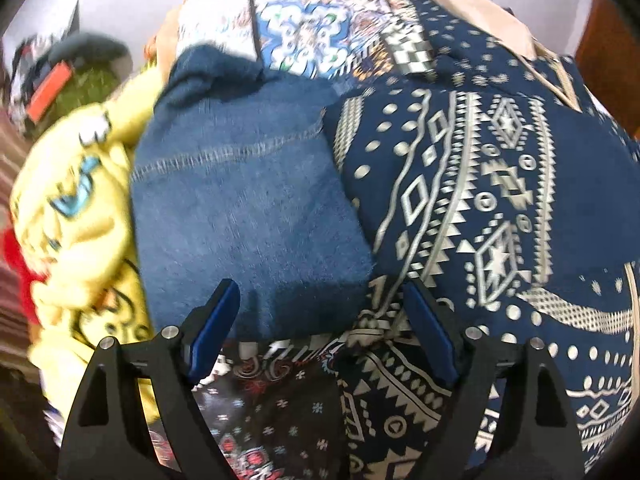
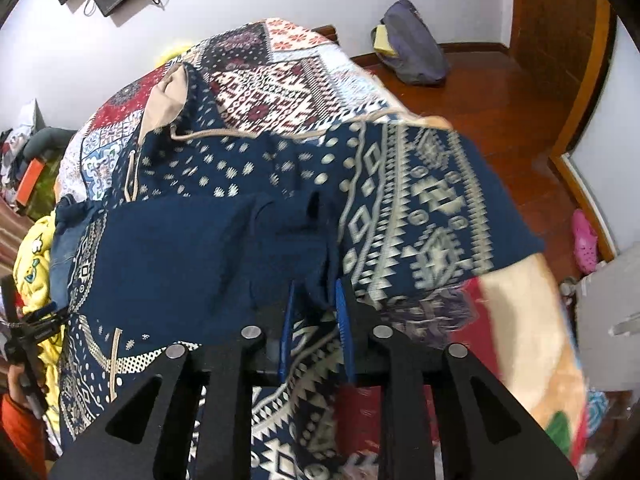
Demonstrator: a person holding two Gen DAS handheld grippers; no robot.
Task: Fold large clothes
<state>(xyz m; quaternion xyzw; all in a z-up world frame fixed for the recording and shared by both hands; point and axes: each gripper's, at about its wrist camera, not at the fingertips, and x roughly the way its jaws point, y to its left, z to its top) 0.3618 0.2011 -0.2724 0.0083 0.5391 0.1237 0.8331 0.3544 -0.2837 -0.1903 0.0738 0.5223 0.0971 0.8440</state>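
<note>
The hoodie (image 2: 248, 176) (navy, pale geometric print) is spread over the bedspread (image 2: 280, 80), hood toward 11 o'clock in the right wrist view, with its plain blue inner side (image 1: 248, 208) turned up at centre in the left view. A navy fold of it is pinched between the narrowly set blue pads of the right gripper (image 2: 316, 300) at 6 o'clock. The left gripper (image 1: 324, 320) is held spread wide, nothing between its pads, just above the hem where plain and printed cloth meet.

A yellow garment (image 1: 80, 220) is heaped at 9 o'clock, touching the hoodie's edge. A bag (image 2: 412, 44) is seen on the floor at 1 o'clock.

Only 1 thin pleat appears to be gripped, so the cloth could slip out under a pull. With 1 corner carried alone, a skewed fold is likely. The yellow garment could be snagged if the left gripper closes too far left.
</note>
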